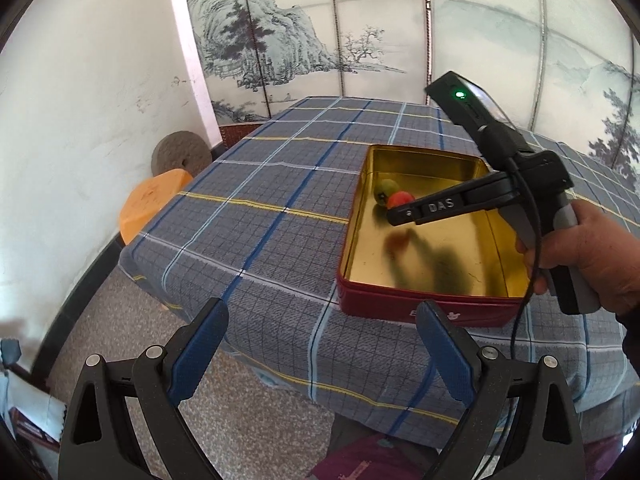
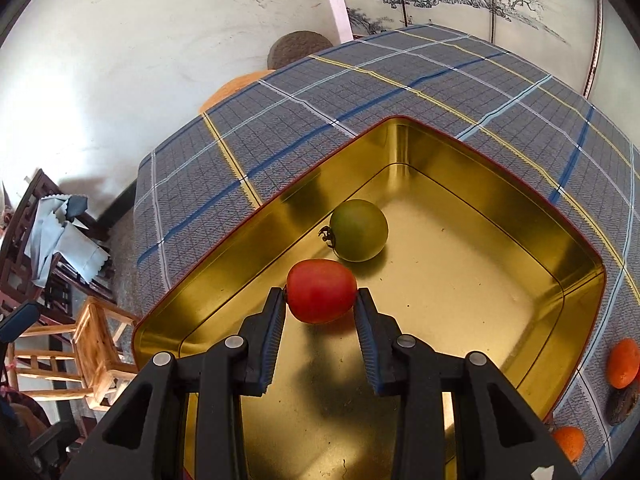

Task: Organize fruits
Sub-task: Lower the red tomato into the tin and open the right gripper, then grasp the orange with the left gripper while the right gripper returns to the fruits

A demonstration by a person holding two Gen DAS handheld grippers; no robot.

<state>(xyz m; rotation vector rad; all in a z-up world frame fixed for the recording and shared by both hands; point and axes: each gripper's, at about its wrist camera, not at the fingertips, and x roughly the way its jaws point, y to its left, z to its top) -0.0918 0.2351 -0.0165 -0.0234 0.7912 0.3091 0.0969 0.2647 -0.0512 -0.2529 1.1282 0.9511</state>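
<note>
My right claw (image 2: pixel 321 300) is clamped on the red tomato (image 2: pixel 321 291), holding it low inside the gold tin (image 2: pixel 460 312) on the desk (image 1: pixel 256 208). The green tomato (image 2: pixel 359 230) sits straight ahead, just beyond it, near the tin's far corner. My left claw (image 1: pixel 320 344) hangs apart and empty off the desk's edge, so the right is far nearer. More fruit, orange (image 2: pixel 622 363), waits outside on the cloth.
</note>
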